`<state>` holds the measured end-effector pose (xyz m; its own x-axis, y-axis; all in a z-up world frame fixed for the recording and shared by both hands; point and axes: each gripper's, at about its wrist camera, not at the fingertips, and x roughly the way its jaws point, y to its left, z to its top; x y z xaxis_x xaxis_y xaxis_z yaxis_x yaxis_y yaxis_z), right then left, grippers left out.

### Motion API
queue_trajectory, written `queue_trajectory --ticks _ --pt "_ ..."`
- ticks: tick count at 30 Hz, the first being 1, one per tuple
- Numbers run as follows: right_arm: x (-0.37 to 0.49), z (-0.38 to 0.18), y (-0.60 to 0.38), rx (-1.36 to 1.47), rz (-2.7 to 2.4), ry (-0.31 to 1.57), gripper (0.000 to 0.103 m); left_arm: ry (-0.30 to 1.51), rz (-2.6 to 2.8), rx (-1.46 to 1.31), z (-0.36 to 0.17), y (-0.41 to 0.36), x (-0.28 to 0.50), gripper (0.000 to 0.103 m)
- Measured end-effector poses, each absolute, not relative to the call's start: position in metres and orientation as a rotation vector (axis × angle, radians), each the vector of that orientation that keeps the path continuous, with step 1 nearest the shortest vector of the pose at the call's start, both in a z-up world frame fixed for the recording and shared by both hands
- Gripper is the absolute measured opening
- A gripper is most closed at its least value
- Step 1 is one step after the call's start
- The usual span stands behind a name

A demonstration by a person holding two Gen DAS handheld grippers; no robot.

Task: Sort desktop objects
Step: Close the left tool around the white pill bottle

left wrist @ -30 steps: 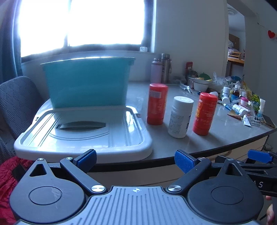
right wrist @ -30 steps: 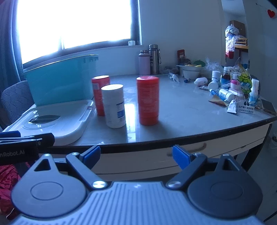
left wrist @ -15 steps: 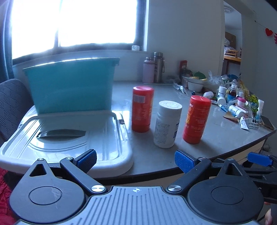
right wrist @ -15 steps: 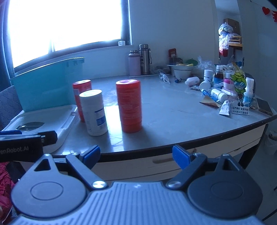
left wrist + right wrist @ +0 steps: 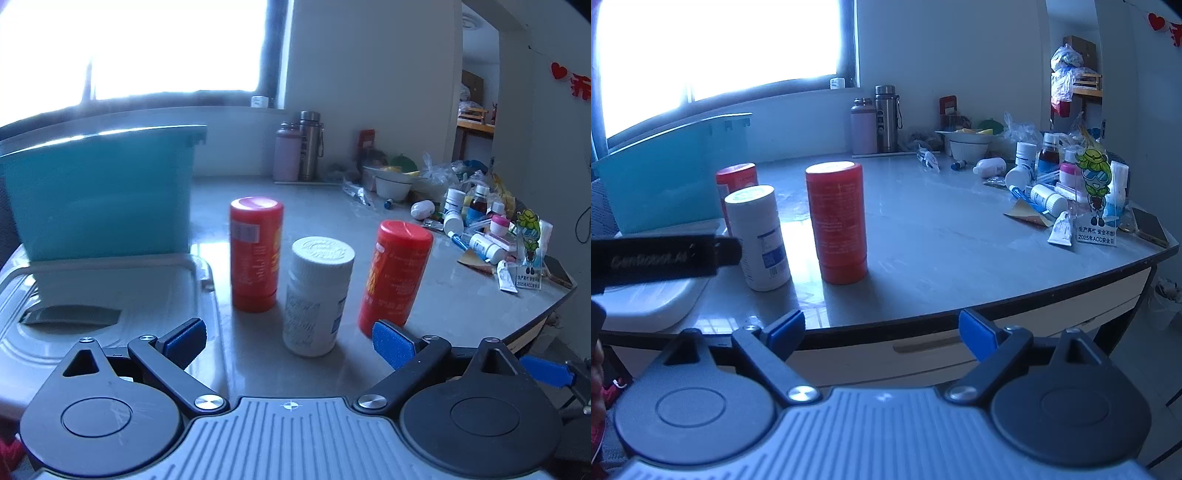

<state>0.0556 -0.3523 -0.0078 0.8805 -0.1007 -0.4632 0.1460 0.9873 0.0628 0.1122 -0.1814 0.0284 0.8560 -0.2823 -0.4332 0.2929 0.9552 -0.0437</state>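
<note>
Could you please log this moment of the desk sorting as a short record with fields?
left tongs: open, empty, lined up on the white bottle
right tongs: open, empty, short of the table edge
upright containers: two red canisters flanking the white bottle
bin: teal bin behind a white lid
far right: clutter of small bottles

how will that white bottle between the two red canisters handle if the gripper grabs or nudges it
The white bottle looks like rigid plastic, so it probably won't deform. It stands upright and fairly tall, so a high nudge might tip it. Round, it would likely roll once down.
</note>
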Motion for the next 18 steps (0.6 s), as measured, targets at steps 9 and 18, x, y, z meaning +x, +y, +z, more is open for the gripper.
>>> queue_trajectory --ticks 9,18 --pt "0.065 -0.014 -0.358 0.109 -0.145 0.502 0.091 0.451 -0.312 0.033 0.025 -0.198 0.145 0.097" --pt "0.073 -0.019 -0.360 0.108 -0.145 0.524 0.091 0.454 -0.326 0.046 0.017 -0.212 0.173 0.097"
